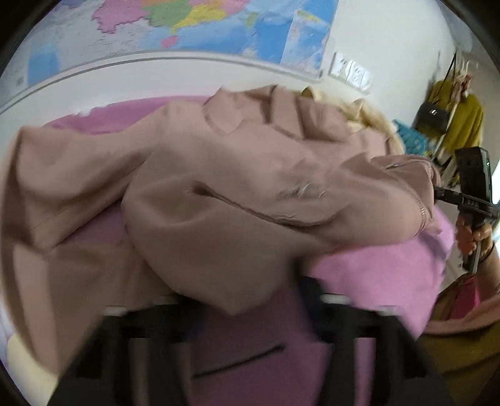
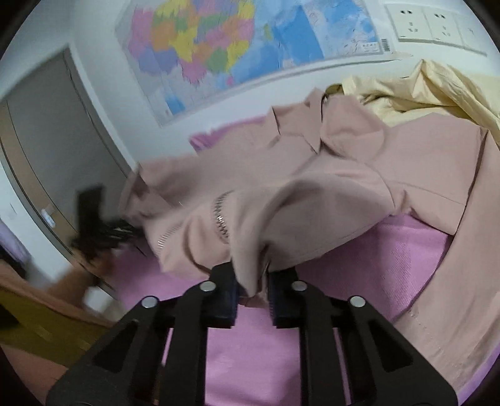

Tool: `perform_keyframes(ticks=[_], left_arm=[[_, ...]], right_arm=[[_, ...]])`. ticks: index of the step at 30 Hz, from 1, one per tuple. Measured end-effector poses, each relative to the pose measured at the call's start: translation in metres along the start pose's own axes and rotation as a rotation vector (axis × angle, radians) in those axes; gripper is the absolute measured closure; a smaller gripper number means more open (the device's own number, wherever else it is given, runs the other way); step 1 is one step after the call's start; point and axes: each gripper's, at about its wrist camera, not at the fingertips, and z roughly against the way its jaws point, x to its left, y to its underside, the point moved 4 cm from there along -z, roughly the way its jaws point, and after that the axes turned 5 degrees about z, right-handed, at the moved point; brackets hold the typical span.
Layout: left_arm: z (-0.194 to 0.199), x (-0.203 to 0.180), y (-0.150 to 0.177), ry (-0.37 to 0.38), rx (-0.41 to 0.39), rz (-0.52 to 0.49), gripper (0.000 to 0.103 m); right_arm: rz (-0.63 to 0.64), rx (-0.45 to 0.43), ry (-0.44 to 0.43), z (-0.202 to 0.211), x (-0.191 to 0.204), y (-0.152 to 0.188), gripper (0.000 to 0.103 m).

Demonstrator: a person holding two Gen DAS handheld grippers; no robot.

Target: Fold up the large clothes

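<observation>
- The right gripper [image 2: 253, 293] has its 2 blue-padded fingers [image 2: 226, 299] pinched on a fold of the dusty-pink jacket [image 2: 312, 187], the cloth bunched between the pads and rising away from them.
- The left gripper [image 1: 250, 315] is blurred in its own view; a pointed flap of the jacket [image 1: 218, 218] hangs over the gap between its dark fingers [image 1: 340, 312], and I cannot tell whether they press on it.
- In the right wrist view the left gripper [image 2: 93, 225] shows as a dark smear at the jacket's left end, too blurred to read.
- In the left wrist view the right gripper [image 1: 475, 193] sits at the jacket's right end, held by a hand [image 1: 472, 237].
- A metal zipper [image 2: 220, 218] runs down the raised part of the jacket.
- The jacket lies crumpled across the pink bed cover [image 2: 250, 343], its collar [image 2: 297, 131] toward the far edge by the wall.
- A pale yellow garment [image 2: 422, 90] is heaped at the far right corner of the bed, touching the jacket.
- A coloured map [image 2: 234, 47] hangs on the wall behind, with 3 wall sockets [image 2: 437, 25] to its right.
</observation>
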Motion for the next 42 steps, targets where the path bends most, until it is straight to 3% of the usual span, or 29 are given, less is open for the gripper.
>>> perform_keyframes(ticks=[1,4,7,10,13,15,17,20,22,25,29,32,37,42], left_arm=[[0.004,-0.002,-0.006,0.03,-0.014,0.016,0.096],[0.046,-0.011,-0.026,0.128,-0.09,0.045,0.098],[0.095,-0.02,-0.034,0.191,-0.148,0.033,0.097],[0.108,-0.024,-0.023,0.147,-0.132,-0.013,0.093],[0.079,-0.016,0.003,0.13,0.023,-0.002,0.087],[0.058,-0.005,0.019,0.032,0.098,0.009,0.086],[0.053,0.004,0.024,0.022,0.112,0.046,0.075],[0.071,0.008,0.01,0.025,0.012,0.049,0.061],[0.082,0.003,-0.01,0.012,-0.065,0.014,0.043],[0.078,-0.01,-0.04,-0.094,-0.107,-0.09,0.04],[0.036,-0.021,-0.081,-0.18,-0.075,-0.177,0.04],[-0.014,-0.015,-0.114,-0.188,-0.02,-0.158,0.04],[-0.095,-0.001,-0.156,-0.22,0.053,-0.118,0.04],[-0.163,0.015,-0.187,-0.273,0.14,-0.079,0.04]], right_arm=[[-0.019,-0.019,-0.026,0.01,0.002,-0.006,0.091],[-0.082,-0.112,-0.091,0.052,0.009,-0.027,0.091],[-0.126,-0.137,-0.062,0.079,0.007,-0.038,0.09],[-0.17,0.013,-0.056,0.06,-0.007,-0.015,0.087],[-0.234,0.182,0.056,0.033,-0.031,0.026,0.079],[-0.249,0.253,0.143,0.024,-0.042,0.048,0.064],[-0.244,0.254,0.216,0.027,-0.047,0.052,0.053],[-0.17,0.202,0.33,0.044,-0.041,0.037,0.038],[-0.092,0.147,0.39,0.052,-0.031,0.017,0.038],[0.016,0.08,0.389,0.042,-0.016,-0.014,0.037],[0.173,0.079,0.376,-0.013,-0.008,-0.056,0.038],[0.237,0.116,0.378,-0.069,-0.015,-0.088,0.039],[0.263,0.197,0.409,-0.161,-0.046,-0.129,0.04],[0.257,0.293,0.466,-0.23,-0.078,-0.14,0.041]])
